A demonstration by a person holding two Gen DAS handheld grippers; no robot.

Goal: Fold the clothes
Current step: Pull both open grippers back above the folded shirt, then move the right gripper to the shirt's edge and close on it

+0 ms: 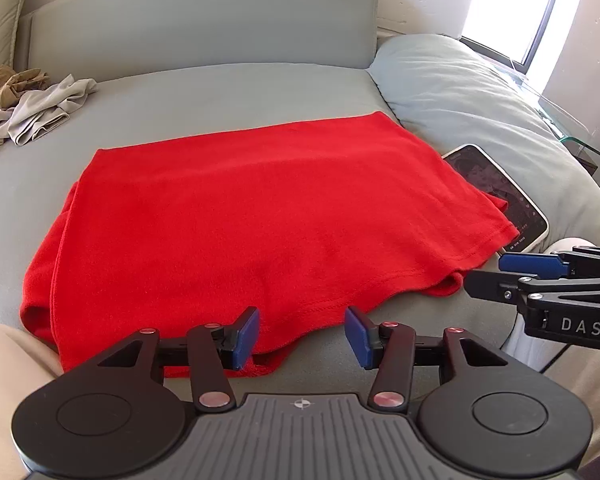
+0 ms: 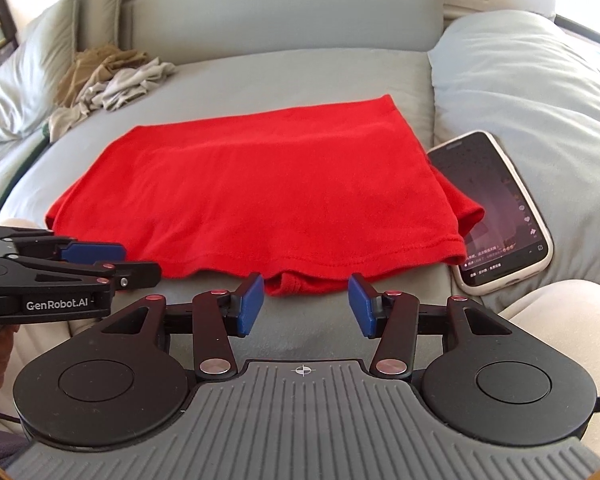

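Both my grippers, left (image 1: 302, 336) and right (image 2: 306, 304), gape wide and empty at the near hem of the red shirt (image 1: 260, 216), lying folded crosswise, long axis left-right, on the sofa seat (image 1: 228, 84).

A red garment (image 1: 252, 216) lies folded flat into a rectangle on the grey-blue sofa seat (image 1: 204, 88)

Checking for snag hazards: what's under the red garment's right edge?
The red garment lies folded flat on the grey sofa seat. A phone lies at its right edge, apparently tucked slightly beneath the cloth. Anything else under the garment is covered.
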